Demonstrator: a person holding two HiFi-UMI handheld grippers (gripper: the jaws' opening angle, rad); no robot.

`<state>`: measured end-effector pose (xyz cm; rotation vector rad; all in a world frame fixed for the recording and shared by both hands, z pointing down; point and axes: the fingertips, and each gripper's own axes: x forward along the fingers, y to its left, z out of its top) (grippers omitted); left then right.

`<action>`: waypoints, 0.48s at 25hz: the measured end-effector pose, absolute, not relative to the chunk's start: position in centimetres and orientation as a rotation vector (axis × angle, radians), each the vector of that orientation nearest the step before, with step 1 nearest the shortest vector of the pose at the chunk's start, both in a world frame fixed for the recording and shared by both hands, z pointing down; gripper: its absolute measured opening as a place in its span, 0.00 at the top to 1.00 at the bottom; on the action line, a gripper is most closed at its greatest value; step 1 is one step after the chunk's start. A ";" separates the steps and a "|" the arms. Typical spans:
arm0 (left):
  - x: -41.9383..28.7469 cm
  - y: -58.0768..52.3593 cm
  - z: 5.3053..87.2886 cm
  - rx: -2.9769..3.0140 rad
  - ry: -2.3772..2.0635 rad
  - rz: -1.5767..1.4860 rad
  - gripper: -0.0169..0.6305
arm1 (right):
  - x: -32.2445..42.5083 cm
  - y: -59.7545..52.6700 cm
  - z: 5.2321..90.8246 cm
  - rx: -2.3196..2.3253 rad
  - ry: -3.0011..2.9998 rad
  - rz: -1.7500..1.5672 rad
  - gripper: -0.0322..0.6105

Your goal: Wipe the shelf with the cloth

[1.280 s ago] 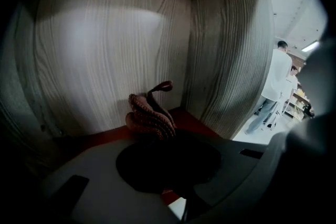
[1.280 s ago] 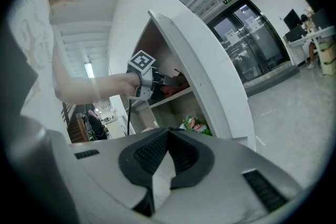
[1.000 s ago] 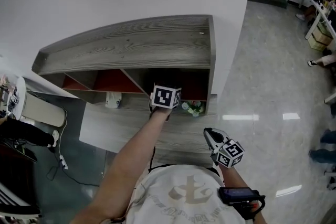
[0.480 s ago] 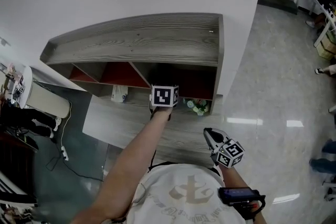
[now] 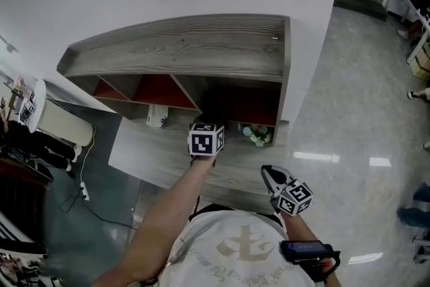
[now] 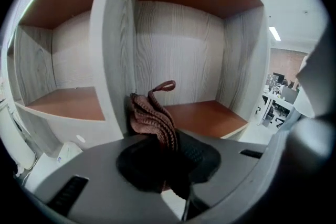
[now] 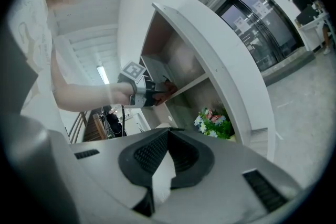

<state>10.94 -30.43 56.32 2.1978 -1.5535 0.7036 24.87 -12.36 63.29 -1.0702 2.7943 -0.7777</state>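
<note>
The grey wood shelf unit (image 5: 181, 54) stands against the white wall, with reddish-brown compartments. My left gripper (image 5: 205, 138) is at the front of the middle opening, shut on a bunched brown cloth (image 6: 152, 115). In the left gripper view the cloth sticks up in front of the upright divider (image 6: 113, 60), beside the right compartment's floor (image 6: 205, 115); whether it touches the wood is unclear. The right gripper view shows that left gripper (image 7: 152, 94) and the cloth (image 7: 169, 89) at the shelf edge. My right gripper (image 5: 271, 176) hangs near my body, shut and holding nothing.
A bunch of artificial flowers (image 5: 254, 135) sits in the lower right compartment, and a small white pack (image 5: 156, 116) further left. A grey ledge (image 5: 154, 154) juts out below. A white seat (image 5: 60, 130) and a floor cable (image 5: 84, 195) lie left; glossy floor spreads right.
My left gripper, still holding the cloth, has drawn back a little from the shelf opening toward me. The head view has shifted slightly. My right gripper has stayed put.
</note>
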 end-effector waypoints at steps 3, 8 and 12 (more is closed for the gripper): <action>10.4 -28.9 56.4 2.243 -1.555 0.663 0.87 | 24.3 -12.4 63.1 -1.052 2.800 -0.775 0.94; 8.9 -25.7 57.0 2.310 -1.539 0.597 0.87 | 23.2 -12.6 62.9 -1.025 2.812 -0.772 0.94; 7.1 -22.9 58.3 2.330 -1.517 0.555 0.87 | 22.0 -12.9 63.1 -1.014 2.820 -0.776 0.94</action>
